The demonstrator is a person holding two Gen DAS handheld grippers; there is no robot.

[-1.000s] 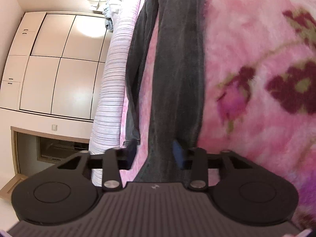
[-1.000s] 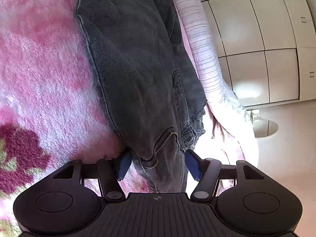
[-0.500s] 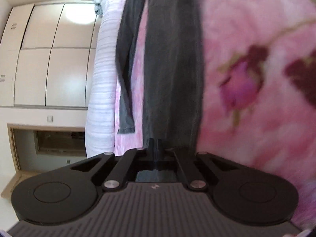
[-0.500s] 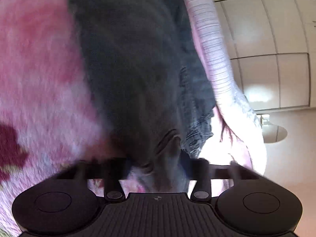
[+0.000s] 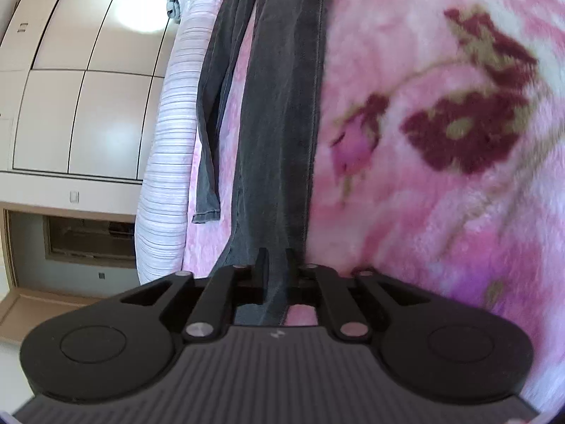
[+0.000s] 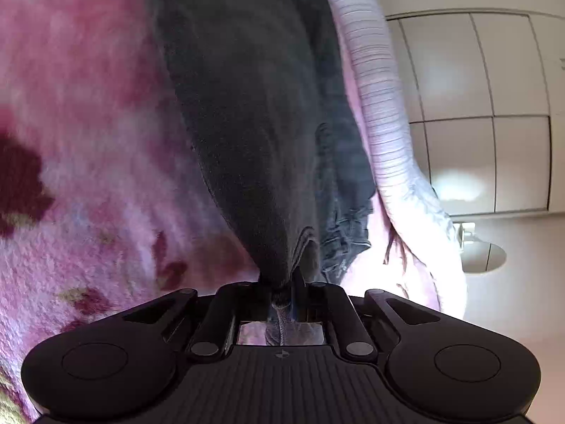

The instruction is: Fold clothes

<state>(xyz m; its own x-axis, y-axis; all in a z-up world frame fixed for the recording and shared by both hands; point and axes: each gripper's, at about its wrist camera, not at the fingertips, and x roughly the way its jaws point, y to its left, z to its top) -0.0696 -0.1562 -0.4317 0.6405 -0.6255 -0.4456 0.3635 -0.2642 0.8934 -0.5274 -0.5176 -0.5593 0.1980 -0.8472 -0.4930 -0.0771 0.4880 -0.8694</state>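
**A:** Denim, dark grey. The jeans point(image 5: 279, 113) lie stretched out long on a fuzzy pink blanket point(image 5: 441, 183) with dark red flowers, over on the side by a striped white-lilac cover point(image 5: 166, 162). One leg runs straight toward the left-hand camera, and the other leg point(image 5: 208, 134) sits just beside it with a strip of pink between them, hem showing.

**B:** And the tongs?

**A:** The left gripper point(image 5: 276, 265) is nearly closed, jaws pinching the near end of that straight leg. They've just eased apart a touch, but the cloth is still clamped between them and hangs down behind. The right gripper point(image 6: 280, 282) is squeezed tight on the other end of the jeans point(image 6: 254, 134), at a bunched seamed edge. That one has just snapped closed, and a fold of denim pokes through behind the fingers.

**B:** So one end each?

**A:** Yep, the fabric pulls up into a peak at both grips. Crumpled denim sits just right of the right grip, still on the blanket point(image 6: 77, 176).

**B:** Background?

**A:** White cupboards point(image 5: 81, 106) on the far wall. Both views are turned sideways and the right one is a bit blurry.
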